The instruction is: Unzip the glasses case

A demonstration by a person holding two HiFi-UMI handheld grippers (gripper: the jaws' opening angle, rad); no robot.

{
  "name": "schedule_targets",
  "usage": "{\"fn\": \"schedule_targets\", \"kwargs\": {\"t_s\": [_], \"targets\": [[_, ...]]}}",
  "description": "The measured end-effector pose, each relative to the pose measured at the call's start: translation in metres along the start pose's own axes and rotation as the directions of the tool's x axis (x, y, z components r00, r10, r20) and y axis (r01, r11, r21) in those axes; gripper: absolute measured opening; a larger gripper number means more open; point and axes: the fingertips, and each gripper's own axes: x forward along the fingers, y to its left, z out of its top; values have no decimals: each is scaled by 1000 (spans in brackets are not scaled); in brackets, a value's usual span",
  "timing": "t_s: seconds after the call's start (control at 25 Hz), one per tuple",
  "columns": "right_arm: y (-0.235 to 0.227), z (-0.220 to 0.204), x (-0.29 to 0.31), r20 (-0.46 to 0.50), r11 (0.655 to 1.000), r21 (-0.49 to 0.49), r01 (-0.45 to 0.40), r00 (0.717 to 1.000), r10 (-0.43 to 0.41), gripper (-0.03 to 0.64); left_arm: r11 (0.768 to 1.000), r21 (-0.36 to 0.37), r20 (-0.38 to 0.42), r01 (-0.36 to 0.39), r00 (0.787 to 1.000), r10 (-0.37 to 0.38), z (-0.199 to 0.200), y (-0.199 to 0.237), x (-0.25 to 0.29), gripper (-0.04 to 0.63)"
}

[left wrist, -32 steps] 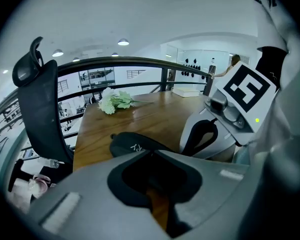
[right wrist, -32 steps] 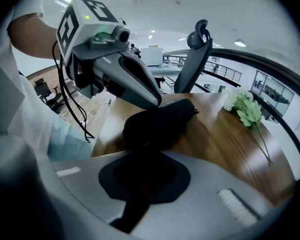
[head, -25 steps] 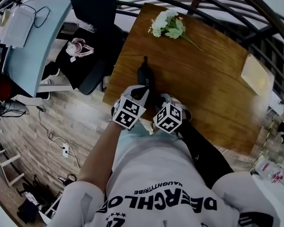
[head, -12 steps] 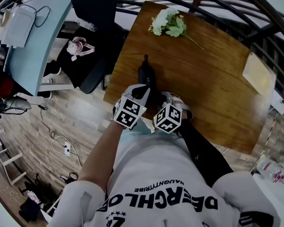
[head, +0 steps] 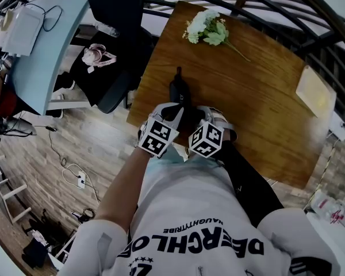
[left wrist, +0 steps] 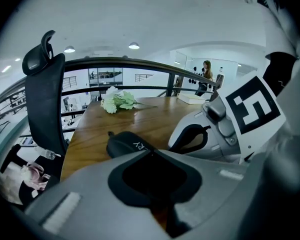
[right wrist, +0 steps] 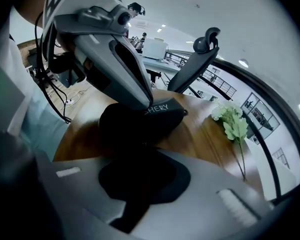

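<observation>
The case (head: 179, 92) is lying on the table (head: 259, 96) near its left edge, well apart from the flowers (head: 207, 30), with its near end tucked under both grippers.

The left gripper (left wrist: 150, 153) is pressing its closed jaws onto the top of the case by the printed logo. It is probably pinching the zip pull, but the pull itself is not showing in any view. The right gripper (right wrist: 142, 149) is clamping the dark near end of the case between its jaws and seems to be steadying it.

Over the last second very little is changing. The right gripper's marker cube is drifting a touch to the right and the case is edging slightly up the table with it, while the left gripper is keeping its place. No gap is showing along the case's seam, so the zip is most likely still shut.

The person appears to be settling both grips and not yet pulling. The unzipping itself is still waiting to begin
</observation>
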Motion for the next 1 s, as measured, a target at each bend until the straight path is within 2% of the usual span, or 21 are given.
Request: {"fn": "schedule_targets", "kwargs": {"t_s": [0.48,0.56,0.72,0.88,0.92,1.0], "targets": [[-22,8,11,-7,1000,-5,9,1000,-9,28,1000,-13,19,19,1000,-19,-1,1,0,18],[-22,6,9,-8,1000,16,16,1000,-16,28,999,8,14,32,999,-32,1,-1,-4,18],[-37,-5,2,-21,991,119,54,998,-51,28,984,125,19,131,991,-134,12,-33,-12,9],[-46,-15,-2,-31,977,206,62,998,-57,28,947,130,-28,293,956,-291,0,-78,-1,9],[-47,-16,-4,-30,972,225,61,998,-55,28,940,133,-52,314,949,-310,-6,-85,3,9],[-46,-20,-7,-31,968,243,59,998,-53,28,939,144,-95,312,949,-301,-17,-89,11,9]]}}
